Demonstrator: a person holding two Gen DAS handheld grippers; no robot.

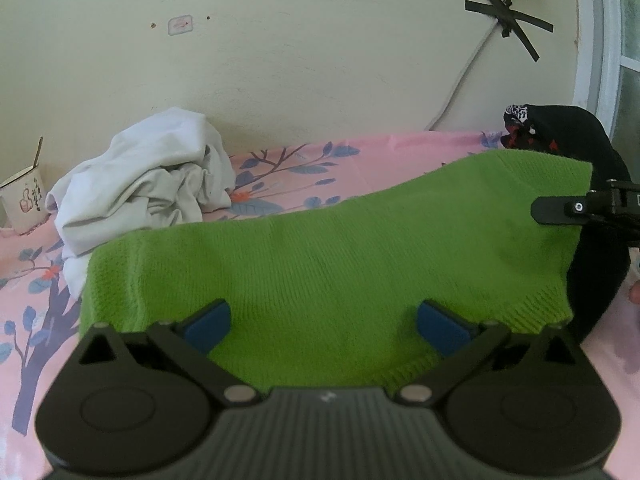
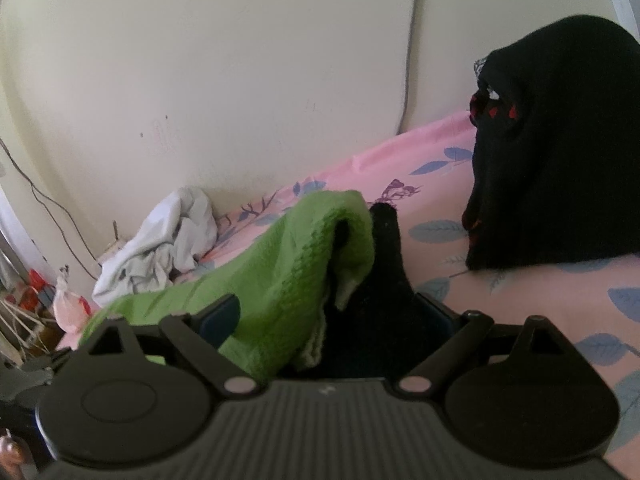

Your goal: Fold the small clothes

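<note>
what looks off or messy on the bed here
The white garment lies crumpled in a heap against the wall, unfolded. The green knit piece is askew: its right end humps up over black cloth, as the right wrist view shows. Nothing looks spilled or damaged.

Nothing I can actually read here. The cup [image 1: 25,200] at the far left of my left camera carries dark marks and a small drawing, too blurred to make out. A pale sticker [image 1: 181,25] on the wall [image 1: 320,60] shows a pinkish scribble, no legible letters.
</note>
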